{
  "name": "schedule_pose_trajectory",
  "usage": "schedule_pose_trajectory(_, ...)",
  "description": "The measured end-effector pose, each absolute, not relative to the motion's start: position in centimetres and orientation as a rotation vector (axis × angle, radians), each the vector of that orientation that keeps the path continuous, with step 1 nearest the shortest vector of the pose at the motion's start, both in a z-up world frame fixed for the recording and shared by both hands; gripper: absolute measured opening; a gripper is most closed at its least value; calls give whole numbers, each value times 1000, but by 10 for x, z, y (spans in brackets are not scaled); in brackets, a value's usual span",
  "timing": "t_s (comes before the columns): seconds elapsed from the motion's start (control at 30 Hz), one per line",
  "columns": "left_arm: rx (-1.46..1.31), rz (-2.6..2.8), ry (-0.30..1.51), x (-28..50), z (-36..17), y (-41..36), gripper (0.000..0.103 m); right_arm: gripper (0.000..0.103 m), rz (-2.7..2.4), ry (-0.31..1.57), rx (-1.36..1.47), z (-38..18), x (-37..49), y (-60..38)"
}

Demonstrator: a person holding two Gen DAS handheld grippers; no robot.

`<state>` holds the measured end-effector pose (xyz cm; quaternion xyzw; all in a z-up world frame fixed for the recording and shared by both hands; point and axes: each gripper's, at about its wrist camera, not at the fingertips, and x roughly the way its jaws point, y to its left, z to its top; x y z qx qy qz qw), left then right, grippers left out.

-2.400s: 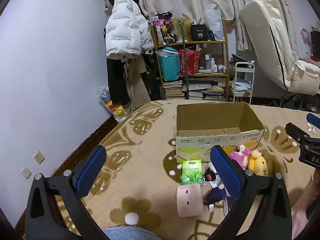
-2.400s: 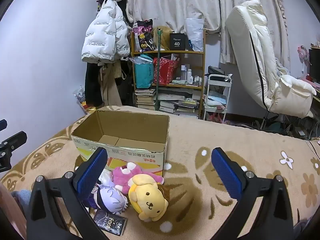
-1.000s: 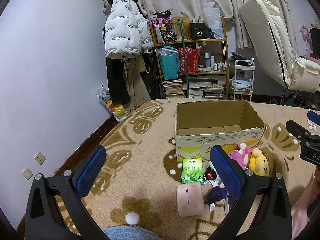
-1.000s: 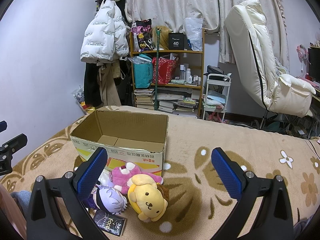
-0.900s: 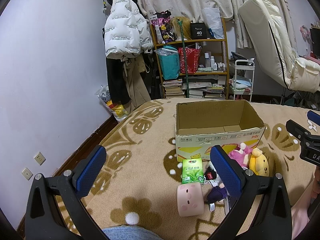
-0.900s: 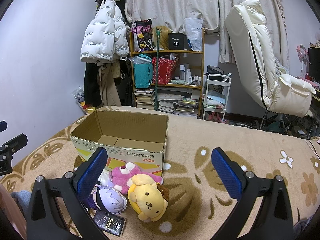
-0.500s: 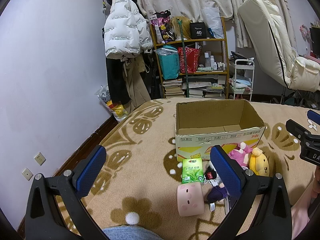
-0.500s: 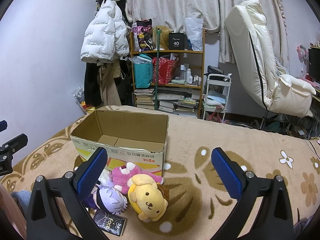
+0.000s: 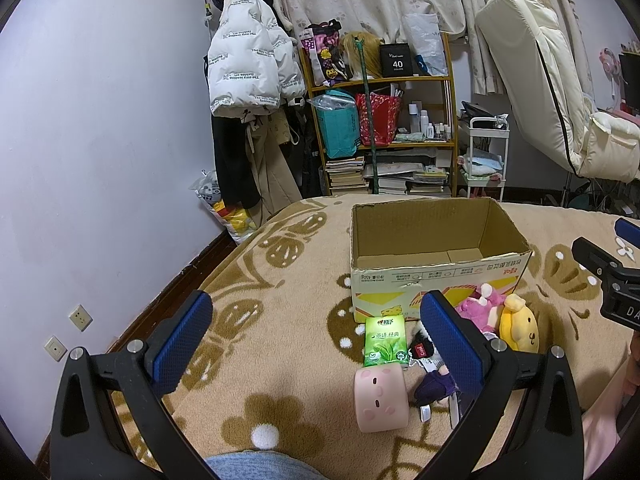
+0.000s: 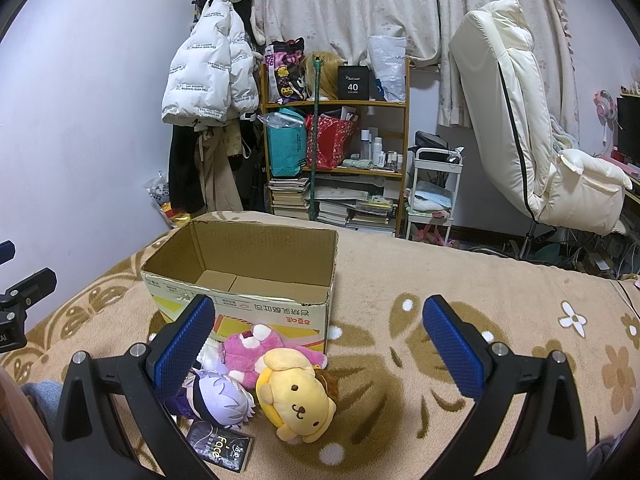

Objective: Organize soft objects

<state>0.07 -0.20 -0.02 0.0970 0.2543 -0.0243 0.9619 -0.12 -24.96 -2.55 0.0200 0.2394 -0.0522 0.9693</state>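
We see a tan blanket patterned with brown and white flowers, a plain brown cardboard box printed yellow and red on its side, a yellow dog plush, a pink plush, a pale pink pig cushion and a green packet.

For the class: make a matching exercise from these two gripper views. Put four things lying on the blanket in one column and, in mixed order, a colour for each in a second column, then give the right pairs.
Column 1
1. cardboard box
2. dog plush
3. tissue pack
4. cube plush with a pig face

Column 2
A. green
B. pale pink
C. brown inside, open at the top
D. yellow

Pairs: 1-C, 2-D, 3-A, 4-B. All four lie on the flowered blanket, the three small things in front of the box.
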Motion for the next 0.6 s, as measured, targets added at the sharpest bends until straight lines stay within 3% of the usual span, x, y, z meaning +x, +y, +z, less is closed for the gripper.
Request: schedule_pose_trajectory(0.6,199,-49,517,0,-3,-2,103,103,-105,485,41,-26,0,-249)
